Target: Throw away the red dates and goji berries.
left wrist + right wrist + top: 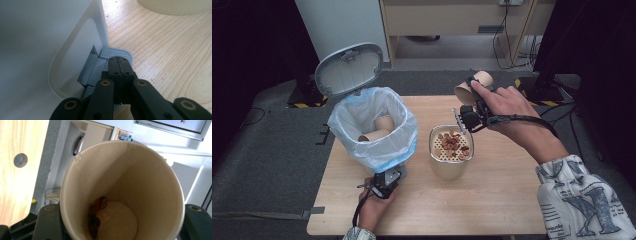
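Pale wood-grain tabletop (492,200) carries everything. Right tongs (472,102) are clamped on a smooth paper cup (472,86), tilted above a perforated strainer (451,150) of nuts; left tongs (119,65), pressed together, rest on the ribbed grey pedal (117,53) of a white bin (374,125), its lid (348,67) raised.

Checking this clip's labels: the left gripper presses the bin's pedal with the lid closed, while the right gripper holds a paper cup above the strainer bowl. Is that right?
Not quite. The lid is open, standing up behind the bin, as the high view shows. The rest holds: the left gripper, jaws shut, presses the pedal, and the right gripper holds the paper cup above the strainer bowl.
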The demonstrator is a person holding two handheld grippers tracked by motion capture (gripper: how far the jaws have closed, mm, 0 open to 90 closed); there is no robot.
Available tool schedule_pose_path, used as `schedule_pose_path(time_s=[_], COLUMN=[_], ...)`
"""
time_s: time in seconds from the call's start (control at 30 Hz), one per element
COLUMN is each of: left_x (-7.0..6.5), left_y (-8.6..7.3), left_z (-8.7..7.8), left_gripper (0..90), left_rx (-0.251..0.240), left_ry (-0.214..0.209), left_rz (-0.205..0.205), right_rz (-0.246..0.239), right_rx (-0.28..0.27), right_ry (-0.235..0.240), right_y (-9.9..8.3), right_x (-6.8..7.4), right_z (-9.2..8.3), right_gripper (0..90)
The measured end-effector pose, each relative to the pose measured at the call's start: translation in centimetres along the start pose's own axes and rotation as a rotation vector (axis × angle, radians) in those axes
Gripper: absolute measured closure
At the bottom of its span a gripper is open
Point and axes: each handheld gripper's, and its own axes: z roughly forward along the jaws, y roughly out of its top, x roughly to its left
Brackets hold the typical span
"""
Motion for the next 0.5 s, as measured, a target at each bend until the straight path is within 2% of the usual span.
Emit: schedule_pose_path(time_s=[0.5], left_x=[0.0], left_y=[0.0], left_z=[0.0], left_gripper=[89.2], left_rx=[0.000], left_ry=[-0.001], left_rz=[0.000], right_rz=[0.197], right_rx=[-0.047], right_ry=[0.068], right_y=[-0.9], right_x=[1.2], right_z=[0.4], right_gripper=[35.0])
